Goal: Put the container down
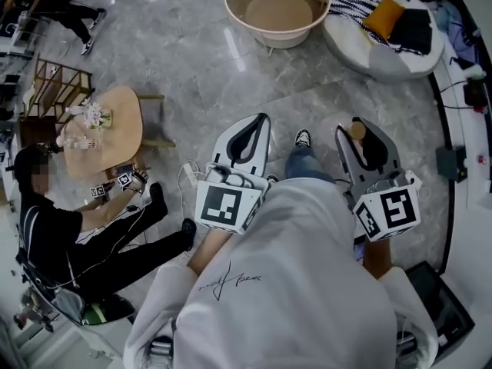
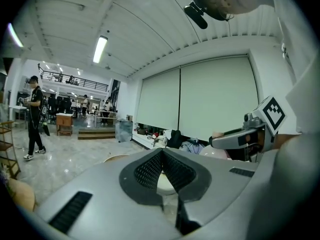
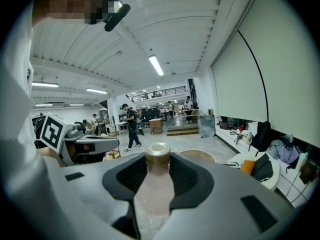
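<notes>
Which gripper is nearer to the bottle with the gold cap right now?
Right. The right gripper has its fingers clamped on the bottle. The left gripper is off to the bottle's left, shut, holding nothing.

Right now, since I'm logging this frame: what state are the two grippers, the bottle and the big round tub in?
Left gripper: fingers together, nothing between them.
Right gripper: fingers shut on the bottle.
Bottle: capped, gripped, not yet put down.
Round tub: upright on the floor, empty.
</notes>
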Motion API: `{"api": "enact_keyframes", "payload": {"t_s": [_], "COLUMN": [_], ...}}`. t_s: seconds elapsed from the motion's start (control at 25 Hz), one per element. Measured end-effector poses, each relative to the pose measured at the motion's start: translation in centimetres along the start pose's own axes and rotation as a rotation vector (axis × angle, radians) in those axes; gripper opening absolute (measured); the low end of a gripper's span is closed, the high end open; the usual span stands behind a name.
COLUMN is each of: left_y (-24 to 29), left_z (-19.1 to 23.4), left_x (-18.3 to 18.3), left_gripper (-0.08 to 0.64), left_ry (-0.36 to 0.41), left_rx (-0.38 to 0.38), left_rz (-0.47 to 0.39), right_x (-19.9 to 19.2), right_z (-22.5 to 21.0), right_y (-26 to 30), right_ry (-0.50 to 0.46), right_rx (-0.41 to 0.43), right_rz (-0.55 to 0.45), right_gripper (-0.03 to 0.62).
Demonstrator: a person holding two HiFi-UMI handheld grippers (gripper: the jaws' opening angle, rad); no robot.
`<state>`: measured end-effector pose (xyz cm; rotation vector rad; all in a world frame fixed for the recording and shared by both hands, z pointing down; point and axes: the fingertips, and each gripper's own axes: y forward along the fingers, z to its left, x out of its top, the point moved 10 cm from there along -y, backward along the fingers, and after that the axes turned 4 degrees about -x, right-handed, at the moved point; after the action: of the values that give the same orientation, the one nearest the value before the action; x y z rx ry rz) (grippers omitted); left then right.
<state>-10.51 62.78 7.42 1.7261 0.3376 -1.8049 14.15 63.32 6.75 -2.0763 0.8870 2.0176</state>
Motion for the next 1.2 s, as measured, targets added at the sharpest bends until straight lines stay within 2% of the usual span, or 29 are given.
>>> {"api": "enact_keyframes", "payload": {"t_s": [0.24, 0.68, 1.2], "left_y": [3.5, 10.5, 16.0], "left_z": [1.7, 2.3, 2.2], "left_x": [1.6, 3.1, 4.0], "left_gripper": [0.018, 0.018, 0.018], "left_ry": [-0.003, -0.005, -0.010], "left_rx": [0.031, 0.086, 0.119], "left_rz": [-0.009, -0.013, -0.009], "right_x": [1.6, 3.0, 3.1], "right_z": [-3.2, -9.4, -14.4], "right_y": [3.5, 8.4, 11.3], "right_ry": [-0.005, -0.031, 0.000], "right_rx": [0.029, 0.089, 0.128], "right_rz": [0.001, 0.017, 0.036], "right_gripper": [0.146, 0.146, 0.146]}}
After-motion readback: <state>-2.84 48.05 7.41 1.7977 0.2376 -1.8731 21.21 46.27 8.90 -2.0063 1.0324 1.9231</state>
